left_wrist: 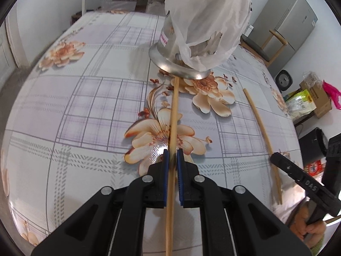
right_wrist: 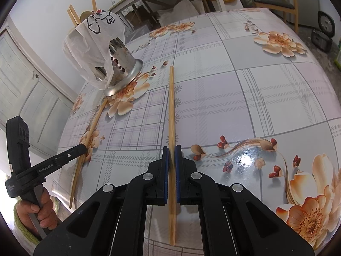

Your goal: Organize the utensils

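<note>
My left tongs [left_wrist: 173, 156] are closed on a bamboo chopstick [left_wrist: 173, 115], and my right tongs [right_wrist: 171, 153] are clamped on a second chopstick [right_wrist: 171, 111]. Each stick runs straight ahead between the blue pads, along the line the tongs point.

The steel utensil holder [left_wrist: 170, 42] — half draped in a white plastic bag [left_wrist: 206, 15] — stands on the flowered worktop [left_wrist: 85, 98] at its far side, with other chopsticks already poking from its top. The left stick's far tip lies right at the holder's flared base, so my left hand is the nearer one; seen from the right tongs, the holder sits far and to the left, well apart from that stick's tip.

Both tongs slant steeply down at the worktop. To drop a stick in, I'd judge it must be raised and tipped upright over the rim.
</note>
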A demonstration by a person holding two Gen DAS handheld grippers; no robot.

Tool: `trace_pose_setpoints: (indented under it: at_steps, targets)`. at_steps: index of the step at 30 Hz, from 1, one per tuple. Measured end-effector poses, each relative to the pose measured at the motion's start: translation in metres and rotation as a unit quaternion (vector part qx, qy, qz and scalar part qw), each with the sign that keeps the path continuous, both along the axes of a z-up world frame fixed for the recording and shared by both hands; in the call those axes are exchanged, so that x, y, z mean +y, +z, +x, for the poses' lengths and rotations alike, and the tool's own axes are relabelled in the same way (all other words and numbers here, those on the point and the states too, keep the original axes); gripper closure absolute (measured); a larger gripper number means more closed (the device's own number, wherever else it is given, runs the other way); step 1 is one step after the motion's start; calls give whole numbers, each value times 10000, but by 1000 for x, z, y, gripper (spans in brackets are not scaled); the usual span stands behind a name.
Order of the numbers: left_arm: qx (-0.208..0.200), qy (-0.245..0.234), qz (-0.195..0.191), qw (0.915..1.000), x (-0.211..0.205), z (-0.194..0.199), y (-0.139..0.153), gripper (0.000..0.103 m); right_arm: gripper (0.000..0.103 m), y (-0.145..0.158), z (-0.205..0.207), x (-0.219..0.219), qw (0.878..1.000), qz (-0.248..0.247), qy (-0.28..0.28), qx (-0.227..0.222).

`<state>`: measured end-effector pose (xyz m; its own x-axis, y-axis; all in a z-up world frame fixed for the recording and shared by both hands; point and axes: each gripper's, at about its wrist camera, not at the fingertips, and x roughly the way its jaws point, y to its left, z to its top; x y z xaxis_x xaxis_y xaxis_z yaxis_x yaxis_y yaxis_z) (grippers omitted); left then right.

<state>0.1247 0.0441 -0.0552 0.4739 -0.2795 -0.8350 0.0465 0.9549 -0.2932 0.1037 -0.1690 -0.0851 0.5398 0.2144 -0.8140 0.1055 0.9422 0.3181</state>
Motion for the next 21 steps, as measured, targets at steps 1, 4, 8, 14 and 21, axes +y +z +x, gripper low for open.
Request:
trace_pose_setpoints:
  at_steps: [1, 4, 8, 14, 21]
  targets:
    - [57, -32, -96, 9999, 2, 0, 0, 90, 99, 0, 0, 0, 10000, -1, 1, 2]
    - [123, -210, -242, 9994, 1, -4, 3, 72, 99, 0, 0, 0, 10000, 1, 1, 4]
    - [95, -543, -76, 9985, -5, -18, 4, 68, 99, 0, 0, -1, 10000, 5, 1, 2]
    - [265, -728, -302, 9965, -6, -29, 2, 68, 99, 1, 0, 0, 10000, 5, 1, 10]
    - [496, -1098, -708, 9902, -16, -36, 2, 67, 99, 1, 0, -1, 10000, 2, 6, 11]
